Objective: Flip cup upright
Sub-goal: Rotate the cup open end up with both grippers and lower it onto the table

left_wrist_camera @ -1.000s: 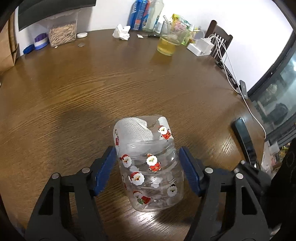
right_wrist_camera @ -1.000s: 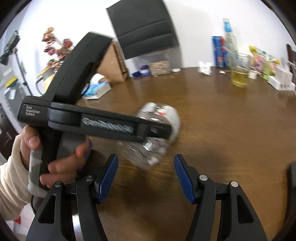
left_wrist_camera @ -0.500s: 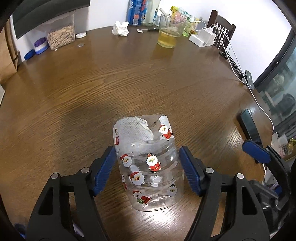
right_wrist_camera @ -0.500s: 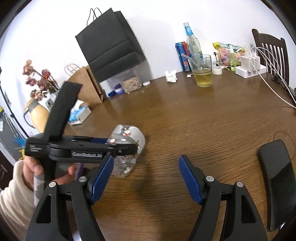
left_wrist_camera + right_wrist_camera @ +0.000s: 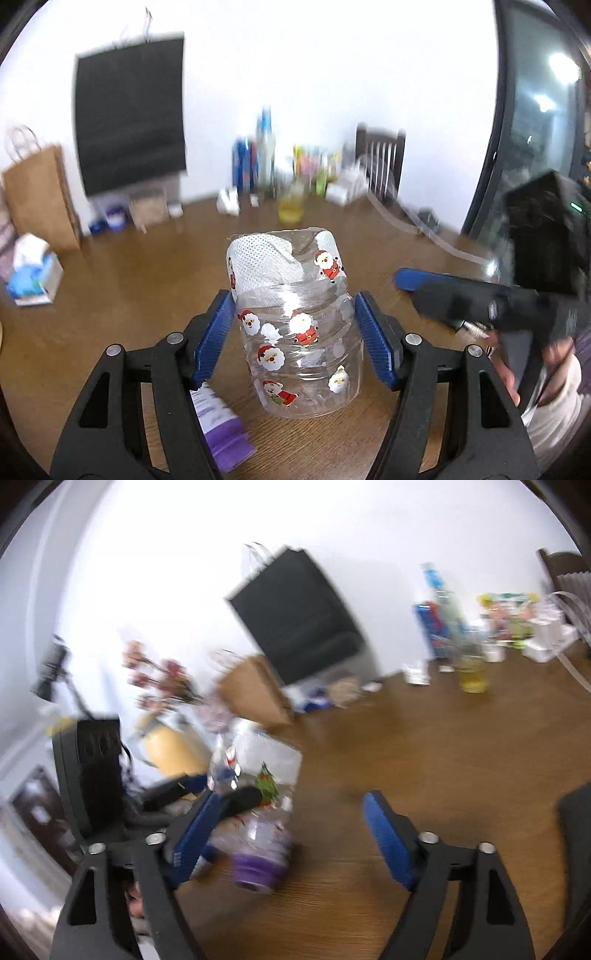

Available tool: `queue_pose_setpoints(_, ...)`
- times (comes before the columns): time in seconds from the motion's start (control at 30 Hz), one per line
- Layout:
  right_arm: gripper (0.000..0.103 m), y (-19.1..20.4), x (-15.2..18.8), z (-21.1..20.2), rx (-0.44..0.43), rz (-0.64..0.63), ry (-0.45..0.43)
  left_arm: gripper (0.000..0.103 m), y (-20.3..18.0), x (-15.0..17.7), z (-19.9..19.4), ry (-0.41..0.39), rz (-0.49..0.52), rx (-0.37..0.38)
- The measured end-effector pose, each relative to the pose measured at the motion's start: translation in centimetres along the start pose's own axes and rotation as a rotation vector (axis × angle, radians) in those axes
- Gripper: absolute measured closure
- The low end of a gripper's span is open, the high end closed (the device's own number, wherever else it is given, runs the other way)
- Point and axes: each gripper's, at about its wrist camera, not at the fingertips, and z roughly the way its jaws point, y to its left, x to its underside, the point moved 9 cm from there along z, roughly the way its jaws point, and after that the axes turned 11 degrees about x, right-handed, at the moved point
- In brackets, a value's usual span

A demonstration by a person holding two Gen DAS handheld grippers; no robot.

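The cup [image 5: 295, 325] is clear plastic with Santa stickers and white mesh paper inside. My left gripper [image 5: 295, 339] is shut on the cup, one blue pad on each side, and holds it tilted over the wooden table [image 5: 110, 295]. In the right wrist view the cup [image 5: 258, 775] is blurred at the left, with the left gripper's fingers on it. My right gripper [image 5: 288, 834] is open and empty, to the right of the cup. It also shows at the right of the left wrist view [image 5: 461, 295].
A purple item [image 5: 258, 867] lies under the cup. A glass of yellow drink [image 5: 291, 210], bottles, a can and snack packs stand at the table's far edge. A black bag [image 5: 129, 114], a brown paper bag [image 5: 37, 195] and a tissue box [image 5: 31, 280] are at the left.
My left gripper has swung upward with the cup in it, so its view now faces the wall. The right gripper has turned left, with motion blur.
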Motion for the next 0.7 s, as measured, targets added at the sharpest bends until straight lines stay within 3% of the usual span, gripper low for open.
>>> queue_pose_setpoints(0.03, 0.017, 1.4, -0.2, 0.2, -0.068, 0.006, 0.017, 0.040, -0.1, 0.1, -0.7, -0.019, 0.002, -0.002)
queue_pose_setpoints(0.13, 0.017, 4.8, 0.3, 1.5, -0.168, 0.003, 0.101, 0.040, -0.5, 1.0, -3.5, -0.081, 0.004, -0.006)
queue_pose_setpoints(0.27, 0.017, 9.0, 1.9, 3.6, -0.225, -0.052, 0.197, 0.040, -1.3, 2.0, -7.4, -0.171, 0.023, 0.075)
queue_pose_setpoints(0.33, 0.017, 11.5, 3.1, 4.3, -0.257, -0.095, 0.222, 0.040, -1.3, 2.5, -8.6, -0.185, 0.039, 0.076)
queue_pose_setpoints(0.37, 0.034, 12.2, 3.5, 4.5, -0.251, -0.113, 0.220, 0.037, -1.1, 3.0, -9.4, -0.192, 0.050, 0.059)
queue_pose_setpoints(0.57, 0.037, 15.6, 5.4, 6.2, -0.169, -0.235, 0.193, 0.038, 0.4, 4.5, -11.9, -0.165, 0.005, 0.045)
queue_pose_setpoints(0.7, 0.037, 18.4, 6.8, 5.8, -0.118, -0.432, 0.117, 0.037, 1.5, 6.2, -12.7, -0.125, -0.065, 0.074)
